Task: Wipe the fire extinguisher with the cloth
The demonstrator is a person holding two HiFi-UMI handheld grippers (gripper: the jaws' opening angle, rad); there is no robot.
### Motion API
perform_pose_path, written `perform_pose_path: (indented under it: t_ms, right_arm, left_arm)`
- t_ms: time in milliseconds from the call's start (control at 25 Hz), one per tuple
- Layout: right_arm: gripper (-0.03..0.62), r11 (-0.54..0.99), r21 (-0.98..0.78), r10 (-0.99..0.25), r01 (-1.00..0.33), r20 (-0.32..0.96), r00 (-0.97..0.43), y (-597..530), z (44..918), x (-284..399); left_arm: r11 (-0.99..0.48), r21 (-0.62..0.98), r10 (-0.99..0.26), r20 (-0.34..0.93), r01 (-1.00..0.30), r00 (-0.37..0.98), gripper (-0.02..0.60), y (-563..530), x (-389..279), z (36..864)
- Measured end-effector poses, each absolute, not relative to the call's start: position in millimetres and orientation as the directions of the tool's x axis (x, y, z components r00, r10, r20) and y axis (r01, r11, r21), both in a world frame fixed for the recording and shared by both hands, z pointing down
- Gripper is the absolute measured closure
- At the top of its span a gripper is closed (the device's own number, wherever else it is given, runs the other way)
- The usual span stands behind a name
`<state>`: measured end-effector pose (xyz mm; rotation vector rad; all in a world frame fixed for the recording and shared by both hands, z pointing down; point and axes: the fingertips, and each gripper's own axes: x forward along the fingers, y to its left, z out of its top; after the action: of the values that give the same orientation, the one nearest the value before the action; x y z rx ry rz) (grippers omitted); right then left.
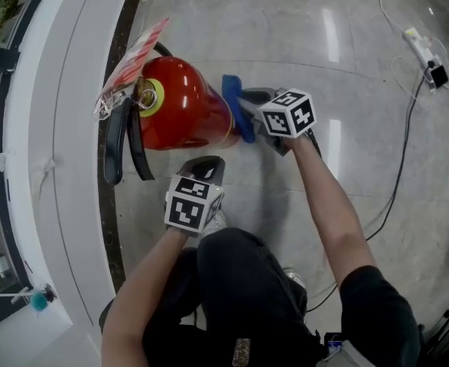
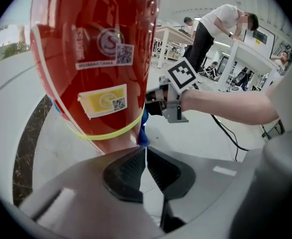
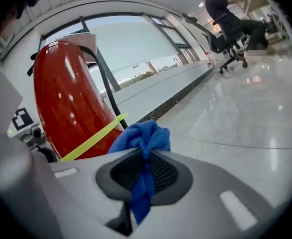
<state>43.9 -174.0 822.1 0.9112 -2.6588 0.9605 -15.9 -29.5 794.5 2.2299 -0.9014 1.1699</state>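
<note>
A red fire extinguisher (image 1: 182, 105) with a black hose, a yellow collar and a striped tag stands on the floor by the window wall. My right gripper (image 1: 247, 107) is at its right side, shut on a blue cloth (image 1: 236, 90) that lies against the red body. In the right gripper view the cloth (image 3: 141, 136) bunches out of the closed jaws of the right gripper (image 3: 146, 156), just beside the extinguisher (image 3: 66, 113). My left gripper (image 1: 203, 167) is at the near side of the extinguisher (image 2: 96, 59). The left gripper (image 2: 146, 151) is shut and empty, close to the cylinder's base.
A white window ledge (image 1: 63, 128) and a dark stone strip (image 1: 113, 228) run along the left. A power strip (image 1: 423, 48) and a black cable (image 1: 396, 182) lie on the glossy floor at right. People stand at tables (image 2: 210, 29) far behind.
</note>
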Motion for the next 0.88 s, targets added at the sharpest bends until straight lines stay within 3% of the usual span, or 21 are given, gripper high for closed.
perform_pose_path:
  t_ms: [240,520,880]
  right_arm:
    - [0.551,0.594,-0.644,-0.347,-0.482,0.335,-0.876,-213,843,7]
    - [0.551,0.582,-0.580,-0.327,-0.570,0.475,-0.817,-211,871,5]
    - [0.551,0.527,-0.546,-0.355,-0.651,0.555,-0.753,-162,892,41]
  left_arm:
    - [-0.707,0.086,-0.312,0.853,-0.702,0.418,0.568,-21,-25,798]
    - [-0.683,0.094,-0.330,0.845,-0.724,0.420,0.569,-22,-28,796]
    - [-0.675,0.088,-0.310,0.867,-0.732,0.390,0.574,-16,-26,799]
